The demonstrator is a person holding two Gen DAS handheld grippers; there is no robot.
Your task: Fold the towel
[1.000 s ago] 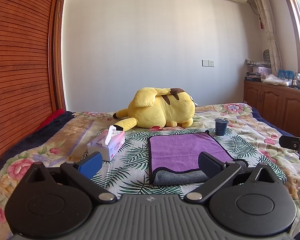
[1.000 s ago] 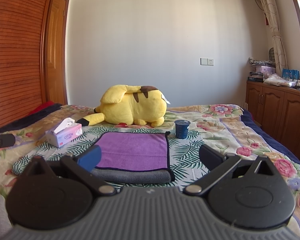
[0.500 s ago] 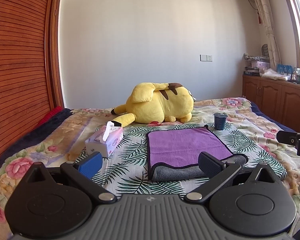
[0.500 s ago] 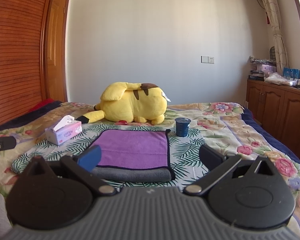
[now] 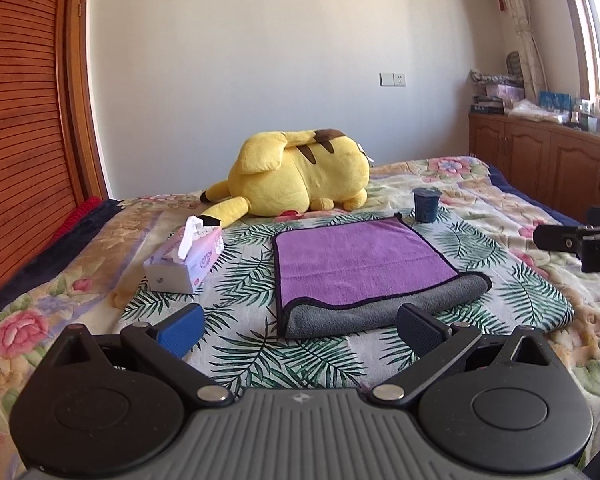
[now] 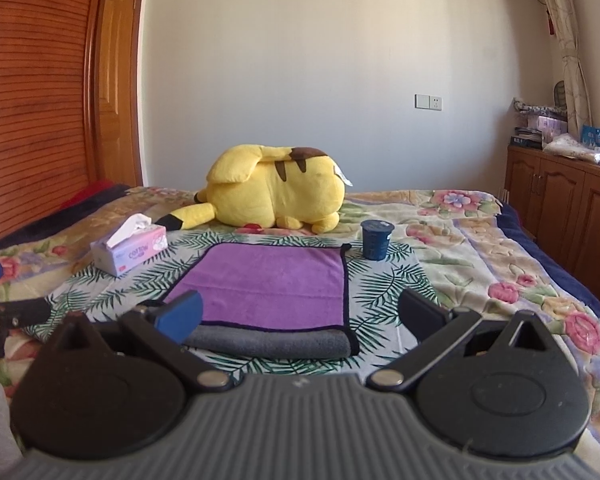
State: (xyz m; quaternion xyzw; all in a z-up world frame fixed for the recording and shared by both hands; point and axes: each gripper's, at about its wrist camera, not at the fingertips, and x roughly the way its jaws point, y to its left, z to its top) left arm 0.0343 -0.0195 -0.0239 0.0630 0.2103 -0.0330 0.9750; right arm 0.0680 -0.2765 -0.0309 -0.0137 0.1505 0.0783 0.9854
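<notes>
A towel, purple on top and grey underneath (image 5: 356, 258) (image 6: 268, 284), lies folded flat on the bed, with its grey folded edge nearest me. My left gripper (image 5: 300, 326) is open and empty, just short of the towel's near edge. My right gripper (image 6: 298, 310) is open and empty, above the near edge of the towel. The right gripper's tip shows at the right edge of the left wrist view (image 5: 580, 242); the left gripper's tip shows at the left edge of the right wrist view (image 6: 8, 314).
A yellow plush toy (image 5: 300, 186) (image 6: 276, 196) lies behind the towel. A tissue box (image 5: 186, 260) (image 6: 130, 250) stands left of it, a dark blue cup (image 5: 426, 204) (image 6: 375, 239) at its far right corner. Wooden cabinets (image 6: 560, 200) stand right of the bed.
Both grippers have tilted slightly, so the towel sits a little higher in each view. Both stay open and empty; the towel has not moved.
</notes>
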